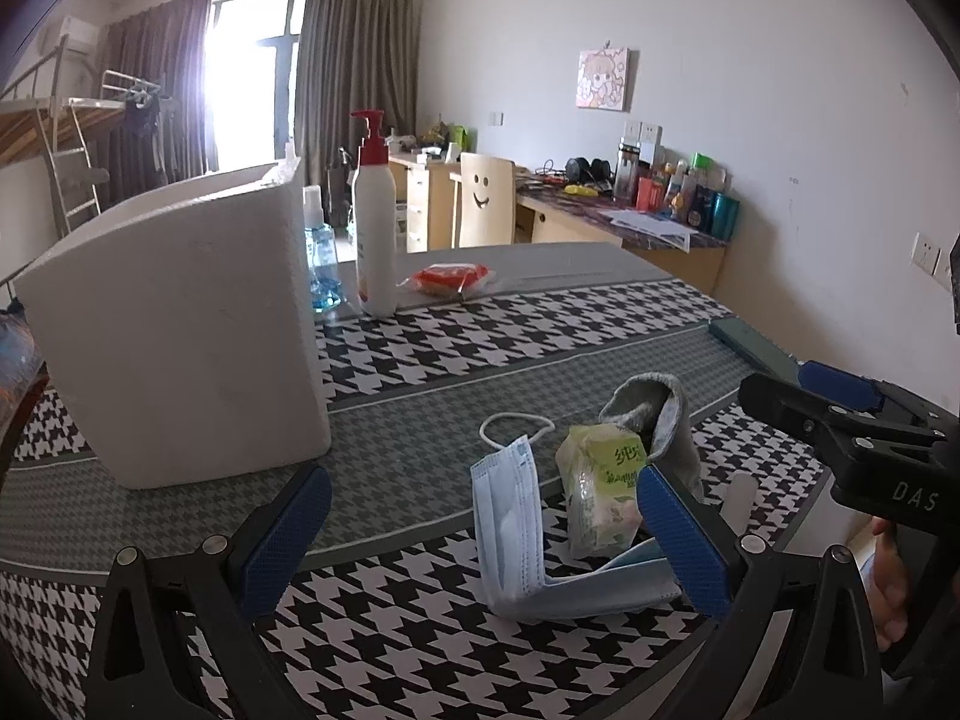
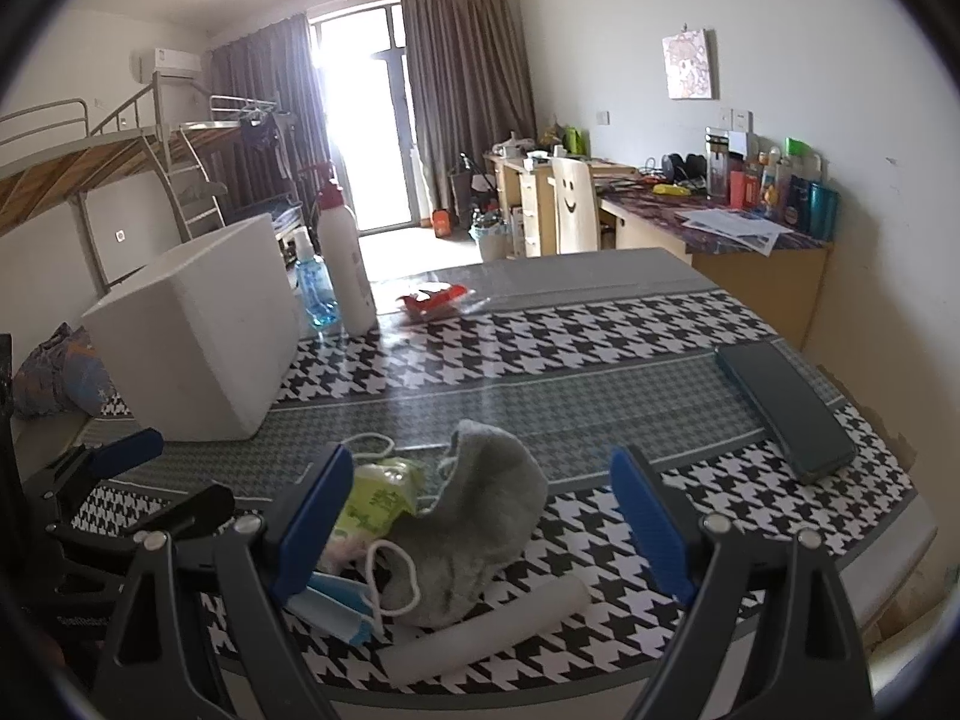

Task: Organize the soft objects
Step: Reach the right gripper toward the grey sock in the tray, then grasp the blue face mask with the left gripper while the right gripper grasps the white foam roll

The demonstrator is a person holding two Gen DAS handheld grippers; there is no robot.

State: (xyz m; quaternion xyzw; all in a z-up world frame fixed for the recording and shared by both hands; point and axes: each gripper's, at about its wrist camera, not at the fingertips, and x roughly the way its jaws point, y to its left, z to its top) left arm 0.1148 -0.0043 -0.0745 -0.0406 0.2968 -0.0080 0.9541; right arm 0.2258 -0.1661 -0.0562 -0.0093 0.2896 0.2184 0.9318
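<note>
A folded blue face mask with a white ear loop, a green tissue pack and a grey sock lie in a pile on the houndstooth tablecloth. My left gripper is open, its jaws spread around the mask and tissue pack. My right gripper is open, its jaws on either side of the grey sock, with the tissue pack and mask by its left finger. A white foam box stands open at the left; it also shows in the right wrist view.
A white roll lies at the table's front edge. A dark phone lies at the right. A lotion pump bottle, a blue spray bottle and a red packet stand at the back. The right gripper shows in the left wrist view.
</note>
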